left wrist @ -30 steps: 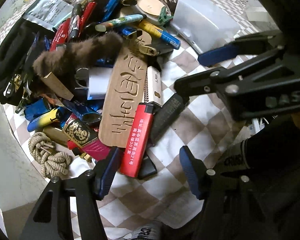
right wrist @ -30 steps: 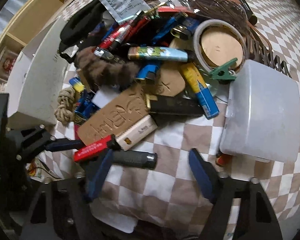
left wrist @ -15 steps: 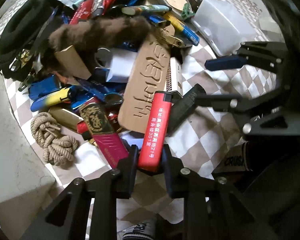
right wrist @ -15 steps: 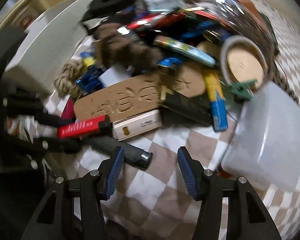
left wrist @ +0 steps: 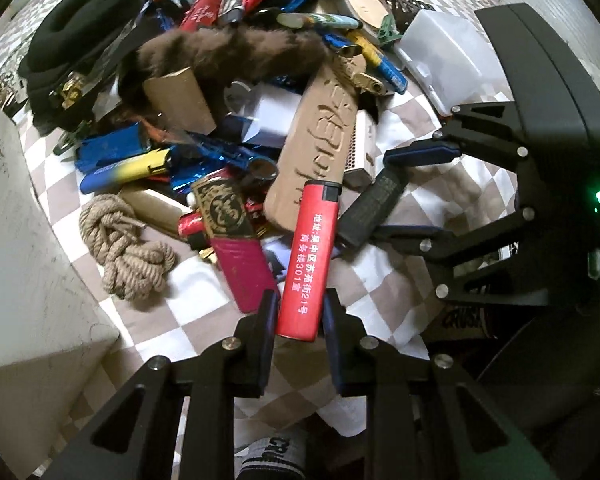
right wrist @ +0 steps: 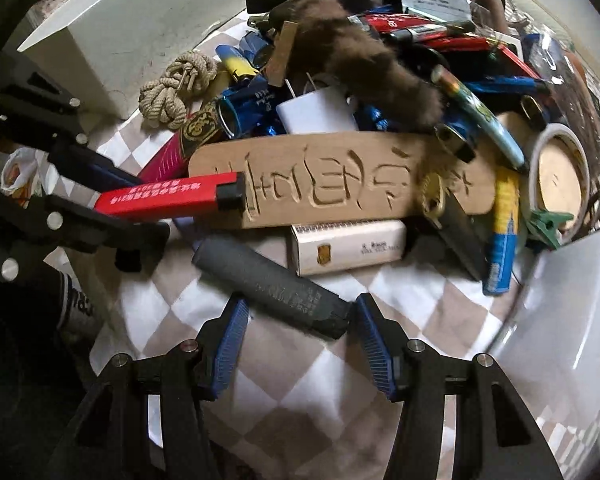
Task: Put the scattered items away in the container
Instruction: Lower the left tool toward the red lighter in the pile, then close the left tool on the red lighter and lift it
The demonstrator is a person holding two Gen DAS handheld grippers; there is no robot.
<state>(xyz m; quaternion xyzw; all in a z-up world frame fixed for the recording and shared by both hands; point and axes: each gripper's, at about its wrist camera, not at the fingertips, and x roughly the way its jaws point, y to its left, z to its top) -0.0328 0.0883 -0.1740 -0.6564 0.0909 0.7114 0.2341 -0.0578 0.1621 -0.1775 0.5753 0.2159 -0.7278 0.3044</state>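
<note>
Left wrist view: left claw (left wrist: pixel 298 322) clenched on the red lighter (left wrist: pixel 309 258), which lies at the near edge of the pile on the table (left wrist: pixel 388 280). Right claw (right wrist: pixel 298 338) released, straddling the dark grey lighter (right wrist: pixel 272 280). Translucent container (right wrist: pixel 560 320), contents unclear, sits right of it.

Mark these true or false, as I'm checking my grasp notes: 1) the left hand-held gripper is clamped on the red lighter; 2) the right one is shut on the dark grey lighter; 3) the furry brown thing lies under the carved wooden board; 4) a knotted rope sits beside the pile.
1) The left hand-held gripper is clamped on the red lighter: true.
2) False: the right hand-held gripper is open around the dark grey lighter.
3) False: the furry brown thing lies partly over the carved wooden board.
4) The knotted rope sits beside the pile: true.
</note>
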